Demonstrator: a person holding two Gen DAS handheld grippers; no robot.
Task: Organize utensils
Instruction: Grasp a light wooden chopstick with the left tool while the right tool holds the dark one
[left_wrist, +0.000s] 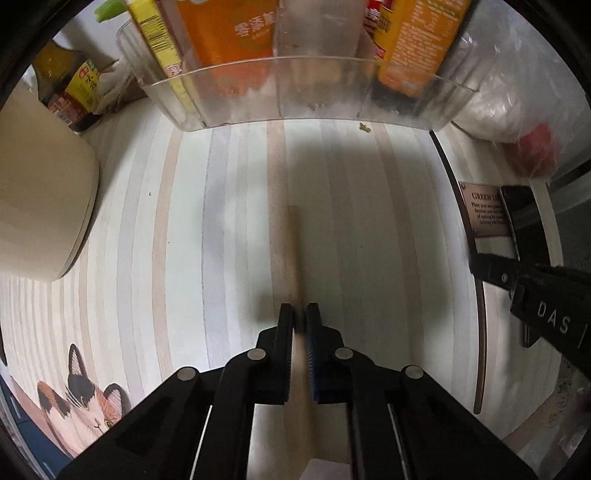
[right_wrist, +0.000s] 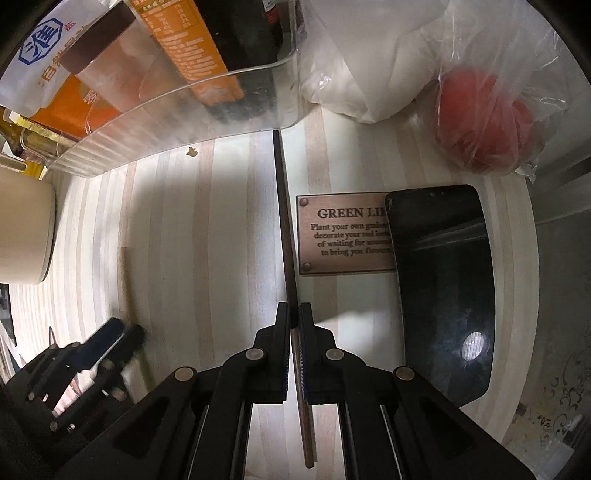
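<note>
In the left wrist view my left gripper (left_wrist: 299, 312) points down at the striped tabletop (left_wrist: 184, 240). It is shut on a pale wooden stick (left_wrist: 293, 251), blurred, which reaches forward from between the pads. My right gripper (right_wrist: 294, 312) is shut on a long dark chopstick (right_wrist: 284, 221), whose tip ends at the clear bin. That dark chopstick (left_wrist: 476, 295) also shows in the left wrist view as a thin curve at the right, under the right gripper's black body (left_wrist: 535, 295). The left gripper's fingers (right_wrist: 122, 339) appear blurred at the lower left of the right wrist view.
A clear plastic bin (left_wrist: 295, 92) of orange and yellow packets stands at the back. A cream pot (left_wrist: 40, 184) and a sauce bottle (left_wrist: 74, 92) stand left. To the right are a black phone (right_wrist: 443, 277), a "GREEN LIFE" plaque (right_wrist: 343, 236) and a plastic bag with something red (right_wrist: 484, 122).
</note>
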